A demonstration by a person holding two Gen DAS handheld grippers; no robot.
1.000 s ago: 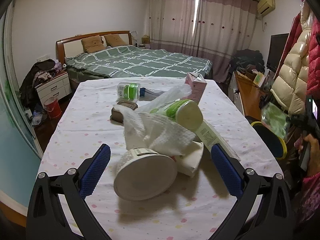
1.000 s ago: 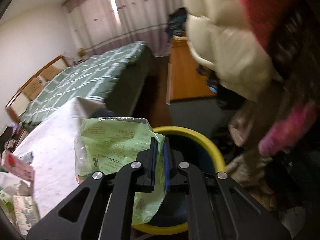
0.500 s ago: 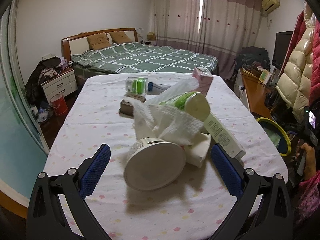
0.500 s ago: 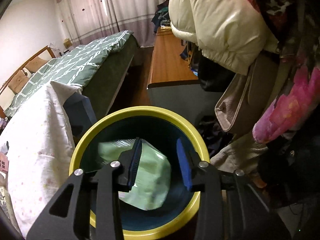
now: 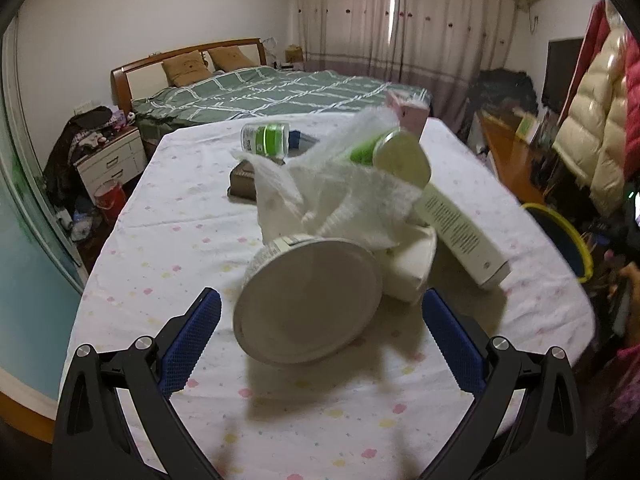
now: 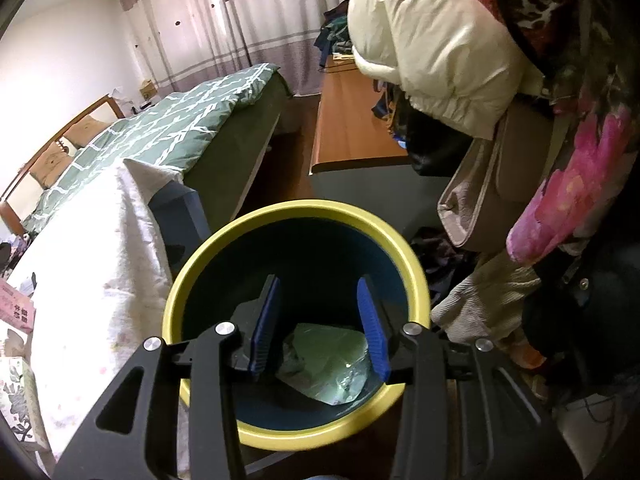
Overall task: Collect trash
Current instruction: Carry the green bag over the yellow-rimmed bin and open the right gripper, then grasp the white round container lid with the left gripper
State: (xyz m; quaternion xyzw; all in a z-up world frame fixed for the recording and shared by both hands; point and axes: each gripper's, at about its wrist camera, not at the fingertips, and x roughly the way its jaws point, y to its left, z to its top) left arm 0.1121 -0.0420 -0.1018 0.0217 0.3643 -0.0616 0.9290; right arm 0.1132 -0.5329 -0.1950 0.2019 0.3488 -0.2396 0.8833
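A pile of trash lies on the table (image 5: 168,248): a tipped white paper cup (image 5: 308,316), crumpled white tissue (image 5: 340,200), a green-and-white container (image 5: 396,156), a long white box (image 5: 460,232), a green-labelled bottle (image 5: 266,138) and a pink carton (image 5: 410,114). My left gripper (image 5: 320,340) is open, its blue pads either side of the cup. My right gripper (image 6: 318,320) is open and empty above the yellow-rimmed bin (image 6: 416,264). A green plastic bag (image 6: 328,364) lies at the bin's bottom. The bin also shows in the left wrist view (image 5: 568,236).
A bed (image 5: 260,92) stands behind the table, a nightstand (image 5: 108,160) at left. A wooden desk (image 6: 352,120) and hanging coats (image 6: 440,40) crowd the bin's far side. The table's cloth edge (image 6: 100,264) is left of the bin.
My right gripper opened over the bin and the green bag dropped to its bottom. My left gripper moved closer to the white cup.
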